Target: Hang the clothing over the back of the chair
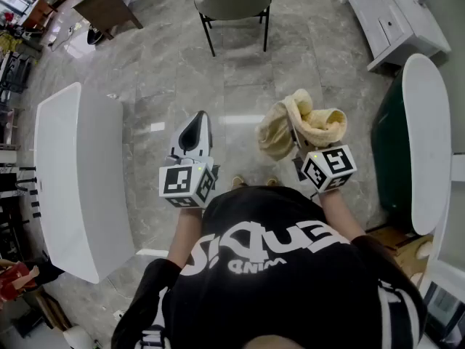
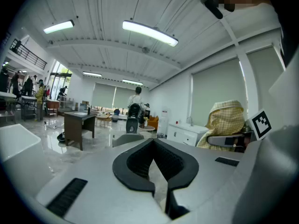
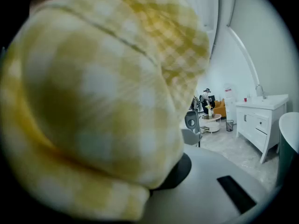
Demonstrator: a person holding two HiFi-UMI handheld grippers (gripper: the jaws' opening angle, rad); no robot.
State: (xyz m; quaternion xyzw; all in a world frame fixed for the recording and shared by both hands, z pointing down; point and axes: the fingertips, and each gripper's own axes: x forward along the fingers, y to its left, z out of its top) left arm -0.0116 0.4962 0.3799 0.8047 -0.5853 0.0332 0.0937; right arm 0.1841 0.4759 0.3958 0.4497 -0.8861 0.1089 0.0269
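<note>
Yellow checked clothing (image 1: 301, 126) sits bunched up in the right hand-held gripper (image 1: 304, 147), its jaws clamped tight on it (the cloth fills most of that gripper's own view). The left hand-held gripper (image 1: 194, 131) is closed with nothing in it. The chair (image 1: 234, 4) stands well ahead on the marble floor (image 1: 240, 86), bare-backed.
</note>
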